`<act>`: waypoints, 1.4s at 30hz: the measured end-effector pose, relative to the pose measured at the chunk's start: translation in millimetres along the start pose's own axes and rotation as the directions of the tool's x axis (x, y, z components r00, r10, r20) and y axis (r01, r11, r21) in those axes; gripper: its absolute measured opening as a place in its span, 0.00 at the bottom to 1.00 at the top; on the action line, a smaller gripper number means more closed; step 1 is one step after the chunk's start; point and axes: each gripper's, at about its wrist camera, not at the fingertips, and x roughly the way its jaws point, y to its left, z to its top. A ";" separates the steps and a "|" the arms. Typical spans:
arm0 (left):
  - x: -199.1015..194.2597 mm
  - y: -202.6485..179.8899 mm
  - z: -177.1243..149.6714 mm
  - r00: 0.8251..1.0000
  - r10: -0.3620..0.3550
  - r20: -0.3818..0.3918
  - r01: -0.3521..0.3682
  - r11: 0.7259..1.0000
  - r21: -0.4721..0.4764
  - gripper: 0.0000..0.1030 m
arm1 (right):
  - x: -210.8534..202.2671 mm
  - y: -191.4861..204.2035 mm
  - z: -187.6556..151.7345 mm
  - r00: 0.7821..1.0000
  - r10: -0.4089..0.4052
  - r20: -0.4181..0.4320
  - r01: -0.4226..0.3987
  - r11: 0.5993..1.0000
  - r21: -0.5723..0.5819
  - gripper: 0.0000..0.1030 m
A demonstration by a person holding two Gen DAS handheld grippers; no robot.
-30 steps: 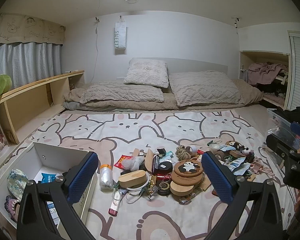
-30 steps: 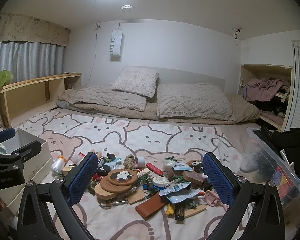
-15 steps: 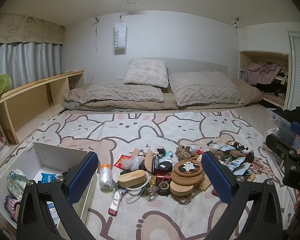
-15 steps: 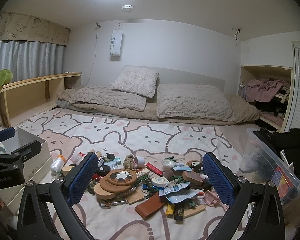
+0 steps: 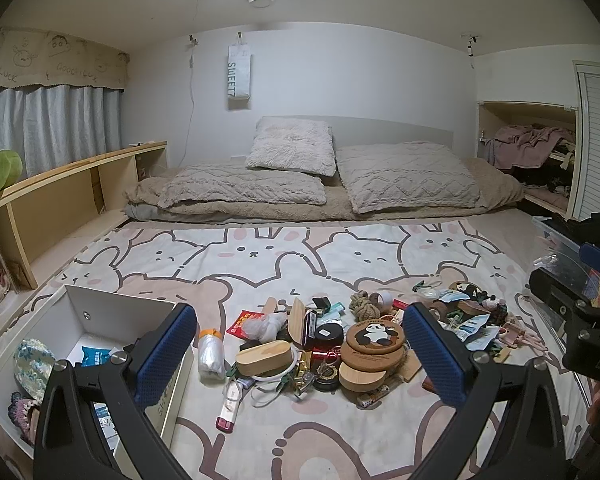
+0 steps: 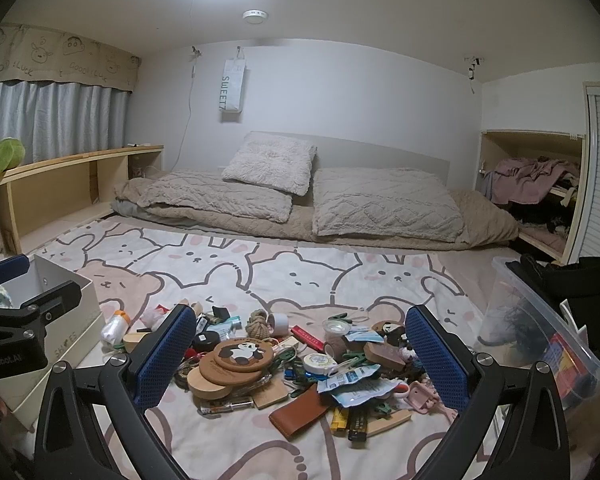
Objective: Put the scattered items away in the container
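A pile of small scattered items lies on the cartoon-print blanket [image 5: 260, 264]: round panda coasters [image 5: 375, 337] [image 6: 240, 354], a wooden oval box [image 5: 264, 357], a rope knot [image 5: 364, 305], a small plastic bottle [image 5: 211, 354], a brown leather case [image 6: 300, 410] and several packets. A white open box [image 5: 100, 308] [image 6: 66, 280] stands at the left with a few things inside. My left gripper [image 5: 300, 356] is open and empty, held above the pile's near side. My right gripper [image 6: 300, 354] is open and empty over the pile.
A clear plastic bin [image 6: 548, 332] with dark clothes stands at the right. Pillows and folded bedding [image 5: 320, 184] lie at the back. A wooden shelf [image 5: 60, 196] runs along the left wall. A closet nook [image 6: 536, 188] is at the far right.
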 end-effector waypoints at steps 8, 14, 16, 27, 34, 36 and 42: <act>13.1 4.1 -3.3 0.999 -0.010 -0.033 0.009 1.000 -0.019 1.00 | 12.5 -5.3 -2.9 0.999 -0.004 -0.033 0.004 1.000 0.022 1.00; 34.3 9.4 -11.9 0.996 -0.004 -0.087 0.001 0.999 -0.036 1.00 | 32.8 -12.1 -12.8 0.996 -0.021 -0.087 0.024 0.999 0.040 1.00; 41.9 11.3 -15.6 0.994 0.000 -0.110 -0.005 0.999 -0.043 1.00 | 39.6 -15.2 -16.6 0.994 -0.024 -0.105 0.030 0.998 0.047 1.00; 79.2 11.6 -40.1 0.976 -0.019 -0.217 0.011 0.999 -0.038 1.00 | 67.8 -43.1 -36.2 0.977 -0.079 -0.199 0.097 0.992 0.084 1.00; 95.8 -3.8 -54.2 0.965 -0.057 -0.255 0.058 0.998 -0.001 1.00 | 76.9 -72.4 -44.1 0.963 -0.142 -0.228 0.173 0.977 0.125 1.00; 100.1 -8.2 -58.0 0.962 -0.061 -0.267 0.065 0.998 0.007 1.00 | 79.1 -81.3 -47.2 0.961 -0.152 -0.232 0.188 0.972 0.141 1.00; 114.1 -18.0 -72.9 0.948 -0.092 -0.304 0.099 0.995 0.008 1.00 | 87.4 -102.4 -57.1 0.947 -0.202 -0.249 0.242 0.960 0.142 1.00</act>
